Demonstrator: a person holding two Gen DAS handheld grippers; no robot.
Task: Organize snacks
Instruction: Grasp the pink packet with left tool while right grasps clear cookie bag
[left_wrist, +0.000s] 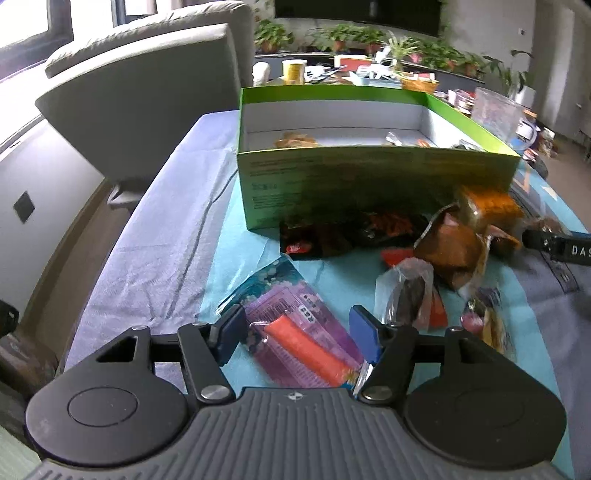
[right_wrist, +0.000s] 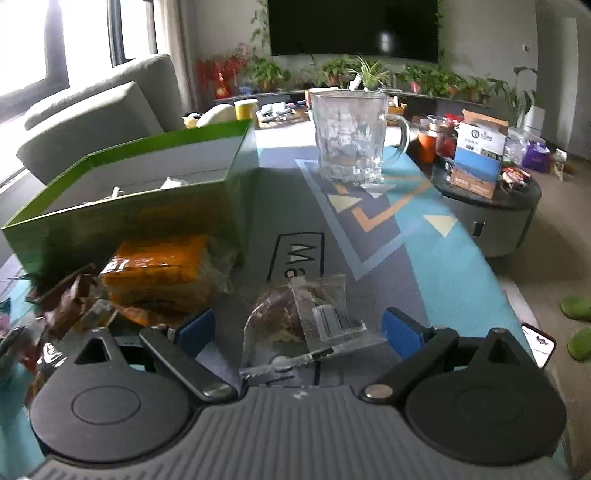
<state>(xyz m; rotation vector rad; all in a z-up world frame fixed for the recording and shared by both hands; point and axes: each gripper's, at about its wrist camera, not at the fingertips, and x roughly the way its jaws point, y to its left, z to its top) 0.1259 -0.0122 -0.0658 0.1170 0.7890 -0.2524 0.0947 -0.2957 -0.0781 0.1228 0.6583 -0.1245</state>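
Note:
My left gripper (left_wrist: 297, 332) is open just above the table, and a purple packet with orange sticks (left_wrist: 303, 332) lies flat between its blue pads without being pinched. Behind it stands the open green box (left_wrist: 369, 177) with a few snacks inside. Loose snacks lie in front of the box: a black packet (left_wrist: 332, 236), a brown packet (left_wrist: 450, 251) and an orange packet (left_wrist: 487, 206). My right gripper (right_wrist: 297, 328) is open too, its pads set wide on either side of a clear packet with a brown snack (right_wrist: 295, 314) that rests on the mat. The green box (right_wrist: 110, 221) and the orange packet (right_wrist: 159, 269) are to its left.
A glass mug (right_wrist: 347, 136) stands on the mat behind the right gripper. A grey sofa (left_wrist: 140, 92) lies left of the table, and a round side table (right_wrist: 487, 221) with a carton sits to the right. A phone (right_wrist: 539, 343) lies at the table's right edge.

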